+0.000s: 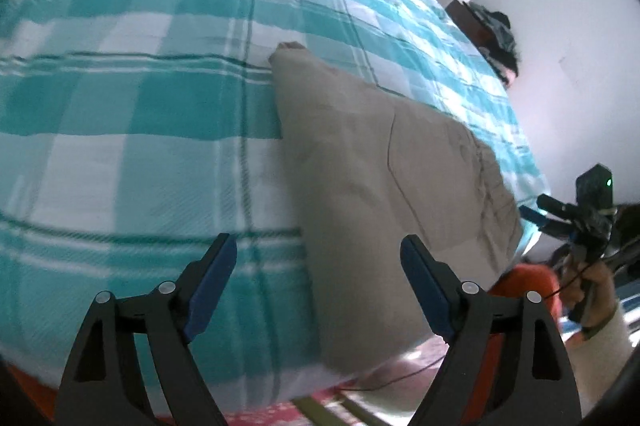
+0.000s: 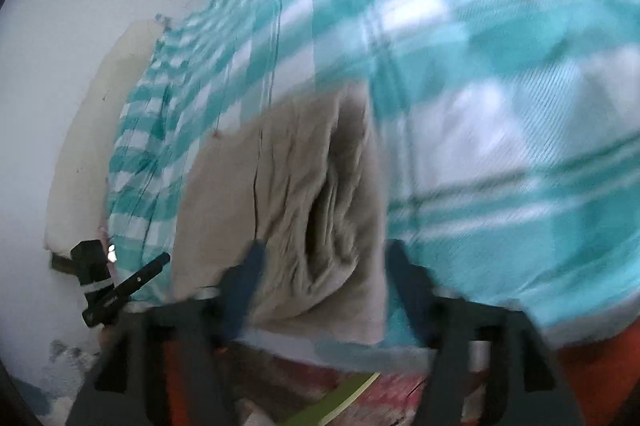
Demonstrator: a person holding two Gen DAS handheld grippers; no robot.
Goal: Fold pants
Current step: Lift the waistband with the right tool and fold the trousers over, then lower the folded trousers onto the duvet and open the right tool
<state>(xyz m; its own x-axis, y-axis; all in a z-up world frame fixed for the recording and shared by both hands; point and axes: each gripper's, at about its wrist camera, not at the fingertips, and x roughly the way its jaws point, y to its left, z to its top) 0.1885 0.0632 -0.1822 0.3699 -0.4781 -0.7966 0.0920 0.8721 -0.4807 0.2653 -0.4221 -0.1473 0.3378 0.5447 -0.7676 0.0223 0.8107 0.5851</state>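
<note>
Beige pants point(image 1: 360, 162) lie flat on the teal and white checked bedspread point(image 1: 140, 106), reaching from mid-bed to the near edge. My left gripper point(image 1: 318, 254) is open and empty, hovering above the near end of the pants. In the right wrist view the pants point(image 2: 288, 186) show their gathered waistband opening facing the camera. My right gripper point(image 2: 320, 262) is open and empty just before that waist end. The view is blurred. The right gripper also shows in the left wrist view point(image 1: 560, 214) at the far right, off the bed edge.
The bedspread point(image 2: 500, 106) covers the whole bed. White walls point(image 1: 560, 26) stand behind. A dark object point(image 1: 496, 34) sits at the bed's far corner. A red patterned floor point(image 2: 320, 378) and orange cloth point(image 1: 528, 282) lie below the near edge.
</note>
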